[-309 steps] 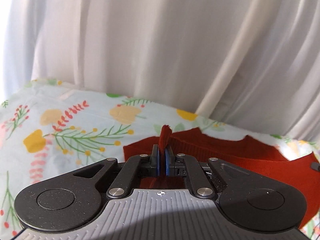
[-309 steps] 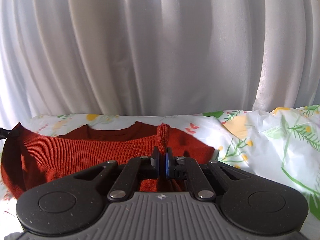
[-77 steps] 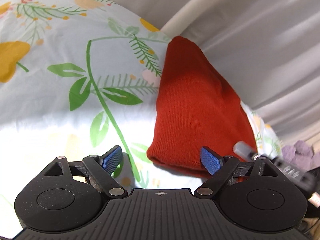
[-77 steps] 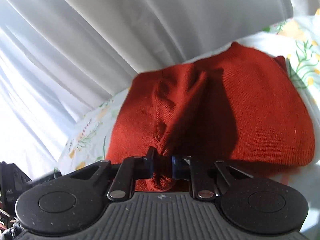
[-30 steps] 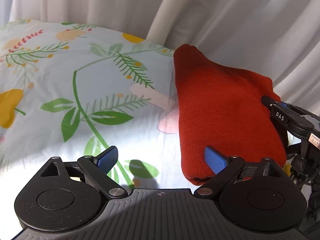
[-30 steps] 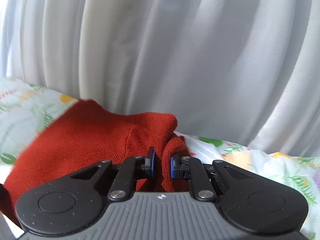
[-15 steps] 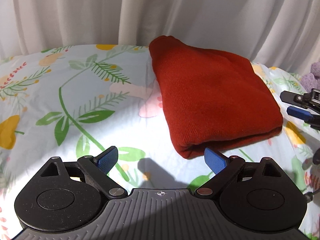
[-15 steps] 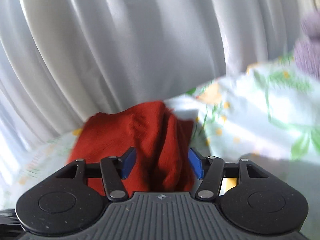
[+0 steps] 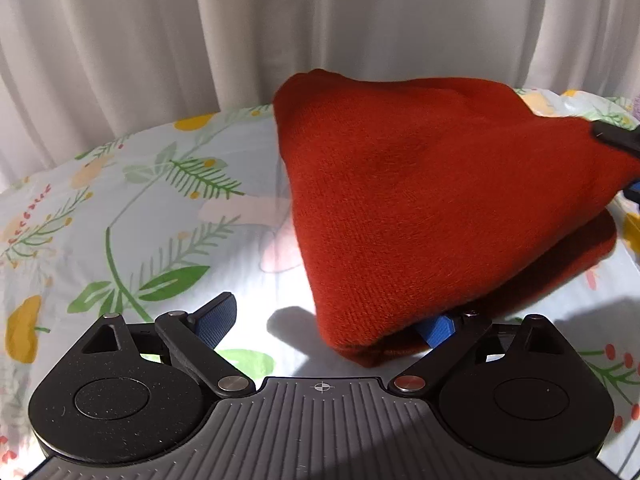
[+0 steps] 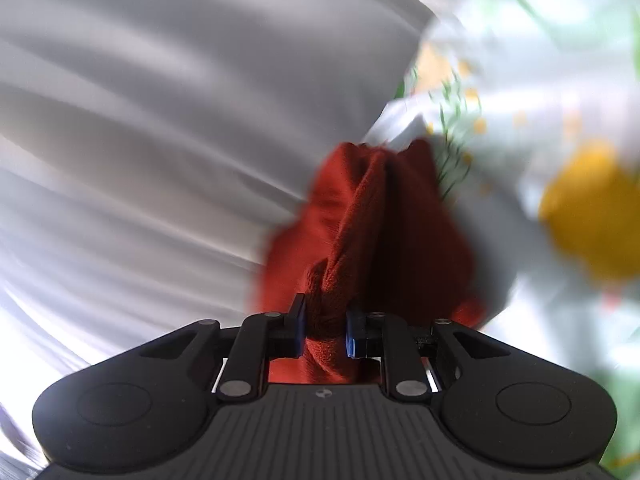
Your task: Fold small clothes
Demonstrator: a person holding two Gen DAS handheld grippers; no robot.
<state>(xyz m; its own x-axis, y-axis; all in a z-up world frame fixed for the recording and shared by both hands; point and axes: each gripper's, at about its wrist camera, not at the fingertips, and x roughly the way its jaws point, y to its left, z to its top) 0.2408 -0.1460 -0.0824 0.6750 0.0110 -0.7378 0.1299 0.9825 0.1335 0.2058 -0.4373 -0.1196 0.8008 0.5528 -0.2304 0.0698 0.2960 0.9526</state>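
Note:
A folded rust-red knit garment [image 9: 420, 208] lies on the floral sheet [image 9: 132, 220]. Its right side is lifted off the sheet. My left gripper [image 9: 326, 326] is open at the garment's near corner; the right fingertip [image 9: 438, 328] sits under the fold, the left fingertip [image 9: 214, 318] is beside it on the sheet. My right gripper [image 10: 323, 332] is shut on a bunched edge of the red garment [image 10: 372, 224]; that view is blurred. It shows as a dark tip at the right edge of the left wrist view [image 9: 616, 140].
White curtains [image 9: 280, 20] hang close behind the bed. The sheet's back edge curves just behind the garment. The curtain [image 10: 160, 120] and the floral sheet [image 10: 560, 120] also show in the right wrist view.
My right gripper has closed on the garment's edge and lifted that side. My left gripper has moved in, its right finger now under the garment's near corner.

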